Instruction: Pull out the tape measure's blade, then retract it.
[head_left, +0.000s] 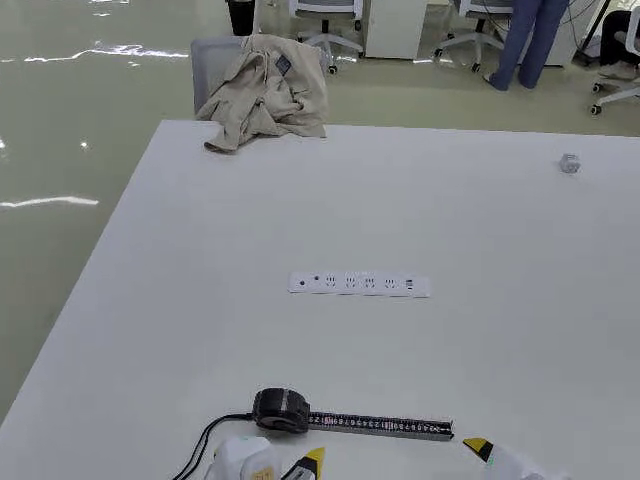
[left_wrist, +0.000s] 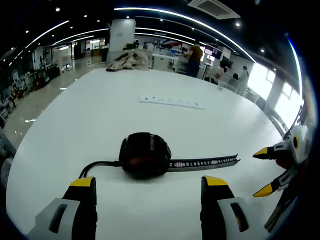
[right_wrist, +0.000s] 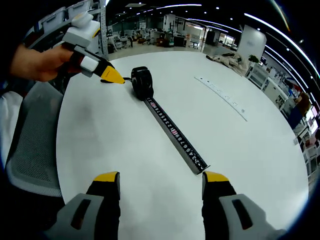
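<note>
- Table (head_left: 200, 250): white, wide workbench.
- Tape measure (head_left: 281, 410): black case, resting on the table near the person's edge. In the left gripper view it sits just ahead of the jaws and roughly centred between them.
- Blade (head_left: 380, 427): drawn partly out of the case and lying flat on the table. It is dark with printed numerals and runs away from the case towards the right gripper.
- Black cord (head_left: 205, 440): leaves the case on the side opposite the blade and trails to the table edge.
- Left gripper (left_wrist: 148, 181): jaws spread wide, nothing between them, and the yellow tips are short of the case and not touching it. In the right gripper view, one yellow tip lies just beside the case, and a hand (right_wrist: 37, 62) holds this gripper.
- Right gripper (right_wrist: 161, 176): jaws spread wide and holding nothing. The blade's free end lies just ahead of one jaw tip; contact cannot be confirmed.
- Power strip (head_left: 360, 284): white and flat, in mid-table, well apart from the tape measure.
- Small grey object (head_left: 569, 163): on the far right of the table, too small to identify.
- Beige jacket (head_left: 265, 90): draped over a chair (head_left: 210, 60) at the far edge, with one part of it resting on the table.
- Standing person (head_left: 525, 40): in the background, with office chairs on a glossy floor.
</note>
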